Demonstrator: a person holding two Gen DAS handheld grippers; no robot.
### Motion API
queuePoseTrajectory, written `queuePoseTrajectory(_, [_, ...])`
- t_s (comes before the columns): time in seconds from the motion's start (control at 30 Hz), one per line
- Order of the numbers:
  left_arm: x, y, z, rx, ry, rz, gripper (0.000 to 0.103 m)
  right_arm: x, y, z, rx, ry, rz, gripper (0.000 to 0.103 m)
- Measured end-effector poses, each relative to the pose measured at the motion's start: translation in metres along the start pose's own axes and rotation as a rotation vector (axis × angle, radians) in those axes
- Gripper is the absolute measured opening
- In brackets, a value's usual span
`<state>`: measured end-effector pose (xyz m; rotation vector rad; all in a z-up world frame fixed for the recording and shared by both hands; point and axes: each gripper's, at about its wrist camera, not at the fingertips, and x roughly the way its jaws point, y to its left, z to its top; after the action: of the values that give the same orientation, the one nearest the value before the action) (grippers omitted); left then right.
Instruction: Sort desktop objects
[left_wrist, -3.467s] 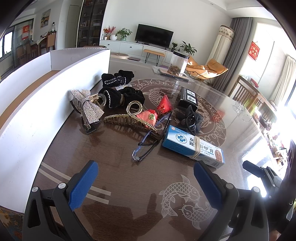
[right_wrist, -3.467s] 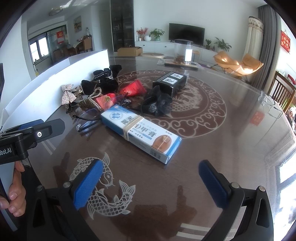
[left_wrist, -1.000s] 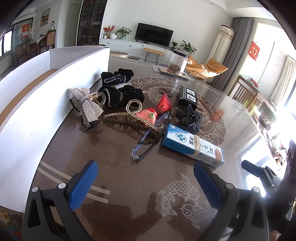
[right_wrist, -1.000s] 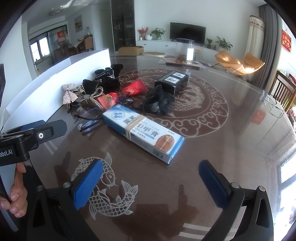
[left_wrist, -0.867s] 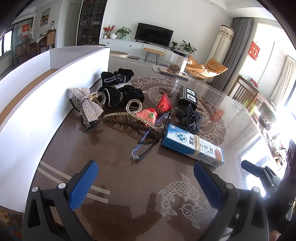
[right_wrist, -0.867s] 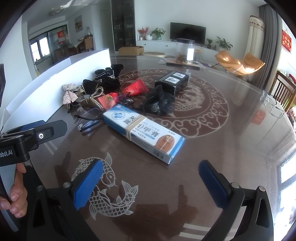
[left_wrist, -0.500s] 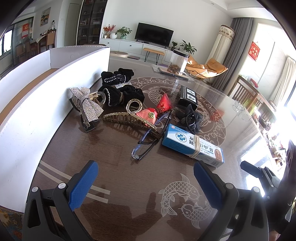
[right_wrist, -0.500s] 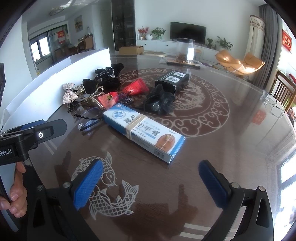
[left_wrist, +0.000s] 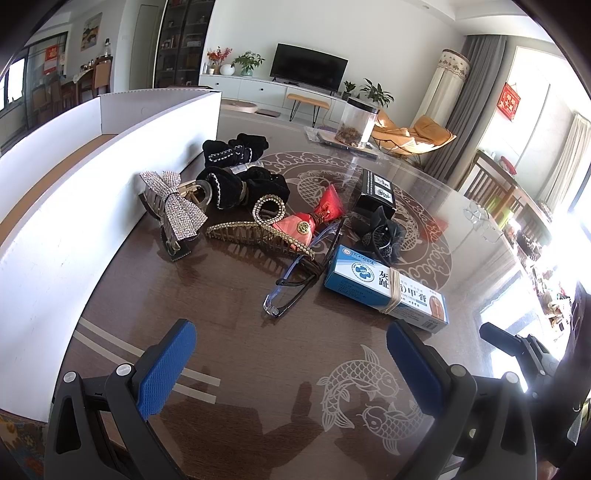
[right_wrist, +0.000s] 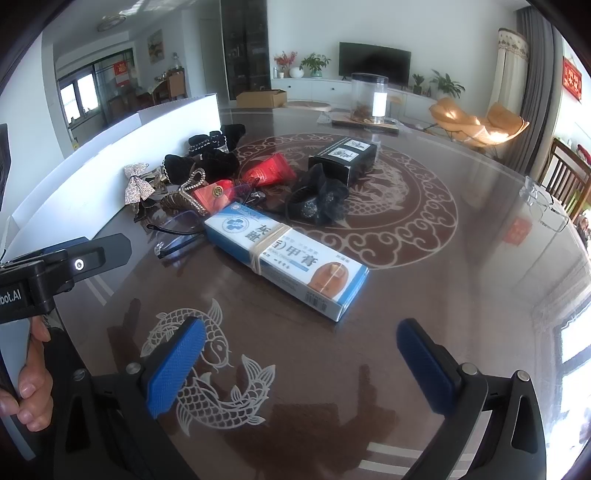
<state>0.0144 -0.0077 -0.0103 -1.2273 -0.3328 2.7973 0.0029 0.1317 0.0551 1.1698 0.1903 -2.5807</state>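
A pile of small objects lies on the dark table. A blue-and-white medicine box with a rubber band is nearest. Beside it lie glasses, a gold hair claw, a silver rhinestone bow clip, black scrunchies, red packets, a black box and a black lace hair tie. My left gripper is open, short of the glasses. My right gripper is open, just before the medicine box.
A long white open box runs along the table's left side. A clear jar stands on a tray at the far edge. A person's hand holds the left gripper's handle. Wooden chairs stand at right.
Both grippers have crept slightly forward toward the pile; the objects have not moved and both grippers stay open.
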Motion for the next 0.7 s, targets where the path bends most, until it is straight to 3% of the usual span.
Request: queuePoseTrajectory(0.7, [0.0035, 0.0015, 0.0011, -0.005, 0.028, 0.009, 0.103, 0.0007, -0.0007, -0.0013, 0.001, 0.002, 0.005, 0.103])
